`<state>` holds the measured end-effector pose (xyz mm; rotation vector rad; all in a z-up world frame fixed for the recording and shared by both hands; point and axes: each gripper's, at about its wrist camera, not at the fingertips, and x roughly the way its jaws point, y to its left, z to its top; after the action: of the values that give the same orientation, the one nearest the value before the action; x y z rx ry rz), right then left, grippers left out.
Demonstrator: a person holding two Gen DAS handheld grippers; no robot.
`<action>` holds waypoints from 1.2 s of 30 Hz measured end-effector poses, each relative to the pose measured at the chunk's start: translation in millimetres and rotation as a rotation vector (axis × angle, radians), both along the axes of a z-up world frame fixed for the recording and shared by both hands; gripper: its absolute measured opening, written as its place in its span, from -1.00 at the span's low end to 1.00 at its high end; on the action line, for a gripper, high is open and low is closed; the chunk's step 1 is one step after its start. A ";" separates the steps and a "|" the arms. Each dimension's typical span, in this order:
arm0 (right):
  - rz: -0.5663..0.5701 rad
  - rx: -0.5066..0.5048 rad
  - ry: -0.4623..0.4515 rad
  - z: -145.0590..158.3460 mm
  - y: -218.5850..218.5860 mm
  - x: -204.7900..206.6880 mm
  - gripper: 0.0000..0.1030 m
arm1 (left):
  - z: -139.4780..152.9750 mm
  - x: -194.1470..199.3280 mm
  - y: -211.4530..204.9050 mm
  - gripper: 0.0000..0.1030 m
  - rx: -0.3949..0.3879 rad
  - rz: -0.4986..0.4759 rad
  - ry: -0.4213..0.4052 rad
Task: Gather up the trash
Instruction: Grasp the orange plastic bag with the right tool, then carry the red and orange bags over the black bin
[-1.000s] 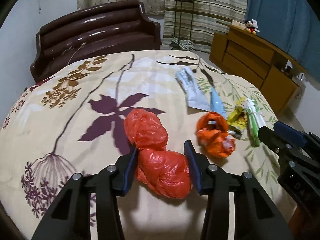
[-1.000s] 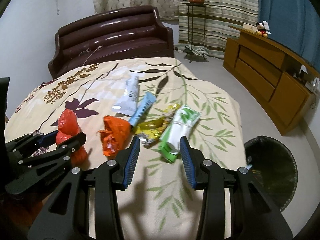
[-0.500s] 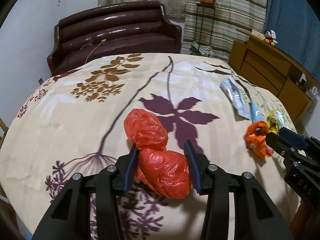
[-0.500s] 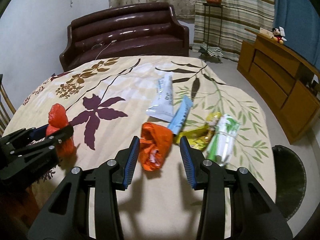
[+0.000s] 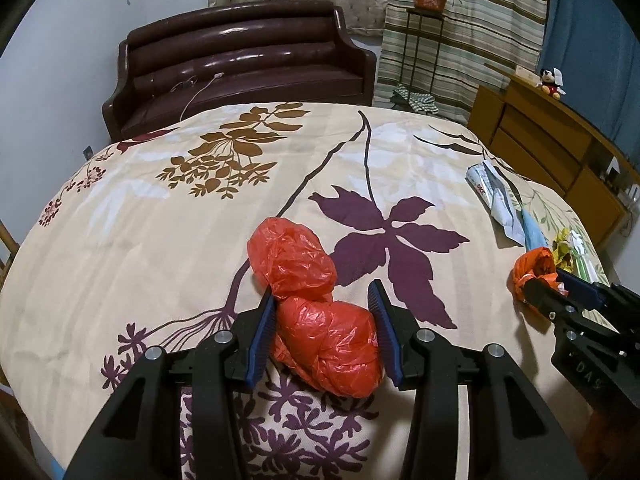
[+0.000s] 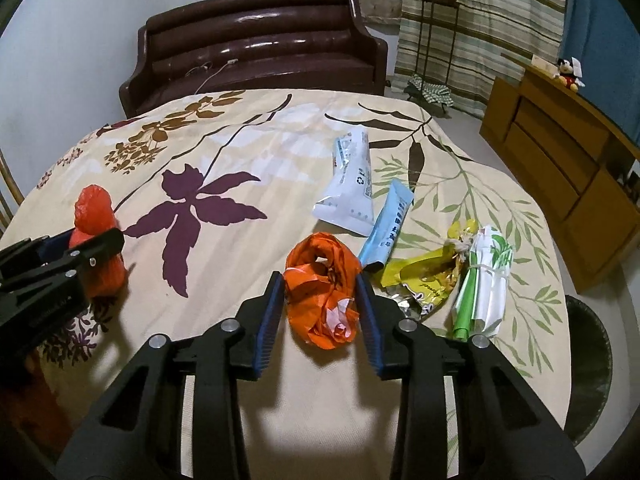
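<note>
My right claw [image 6: 320,312] just closed in around the orange bag [image 6: 324,288] at frame center; left claw [image 5: 324,332] grips the red bag [image 5: 320,320]. Bin next, I'd guess.

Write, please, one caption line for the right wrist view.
Right claw closing around the orange crumpled bag on the floral bedspread, other wrappers beside it.

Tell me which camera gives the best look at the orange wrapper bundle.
The right wrist view: the orange wrapper bundle sits centred between the right tongs, which have just been closing on it. The left wrist view shows it only small at the right edge, partly behind the right tongs.
</note>
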<state>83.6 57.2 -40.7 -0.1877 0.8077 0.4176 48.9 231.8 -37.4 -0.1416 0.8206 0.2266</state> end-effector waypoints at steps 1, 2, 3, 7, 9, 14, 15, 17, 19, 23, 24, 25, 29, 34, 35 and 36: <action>0.002 0.002 -0.002 0.4 0.0 -0.8 -0.33 | 0.0 0.0 -0.1 -0.12 0.000 0.000 0.000; 0.002 0.003 -0.004 0.9 -0.4 -1.1 -0.33 | 0.1 -0.1 0.1 -0.12 0.000 0.001 -0.001; 0.002 0.007 -0.008 2.1 -1.1 -2.3 -0.33 | 0.4 0.4 0.4 -0.12 -0.001 0.001 -0.003; 0.000 0.026 -0.026 9.3 -6.1 -7.0 -0.34 | 1.9 -0.3 -2.4 -0.12 -0.007 -0.007 -0.012; -0.002 0.032 -0.036 13.3 -10.0 -9.7 -0.34 | 3.4 -0.7 -6.6 -0.12 -0.006 -0.013 -0.017; -0.025 0.047 -0.062 22.7 -26.2 -16.5 -0.34 | 7.4 -2.0 -21.1 -0.12 -0.013 -0.036 -0.032; -0.035 0.048 -0.067 24.2 -31.4 -17.9 -0.34 | 8.8 -2.3 -25.4 -0.12 -0.012 -0.045 -0.036; -0.050 0.051 -0.072 25.9 -39.0 -19.0 -0.34 | 10.8 -2.2 -33.1 -0.12 -0.012 -0.059 -0.042; -0.070 0.054 -0.075 27.2 -48.8 -19.1 -0.34 | 12.7 -2.4 -38.8 -0.12 -0.014 -0.069 -0.046; -0.102 0.052 -0.083 28.9 -66.4 -21.2 -0.34 | 17.8 -3.8 -52.6 -0.12 -0.018 -0.092 -0.057; -0.107 0.052 -0.085 29.1 -69.6 -21.5 -0.34 | 18.5 -3.8 -55.8 -0.12 -0.017 -0.098 -0.059; -0.118 0.053 -0.088 29.9 -75.2 -22.2 -0.34 | 19.7 -3.7 -60.6 -0.12 -0.016 -0.106 -0.061; -0.143 0.058 -0.093 30.5 -89.6 -23.3 -0.34 | 21.9 -3.3 -72.5 -0.12 -0.020 -0.128 -0.065; -0.167 0.064 -0.101 31.3 -106.2 -26.1 -0.34 | 26.2 -3.9 -96.8 -0.12 -0.018 -0.171 -0.074; -0.171 0.065 -0.102 31.5 -109.7 -27.0 -0.34 | 26.7 -3.9 -100.4 -0.12 -0.018 -0.177 -0.075; -0.175 0.066 -0.104 31.8 -112.8 -27.6 -0.34 | 27.3 -3.5 -105.1 -0.12 -0.017 -0.186 -0.077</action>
<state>56.0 -55.6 -8.9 -0.0757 0.7005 0.2666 45.3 126.6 -10.1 -0.0891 0.7543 0.0390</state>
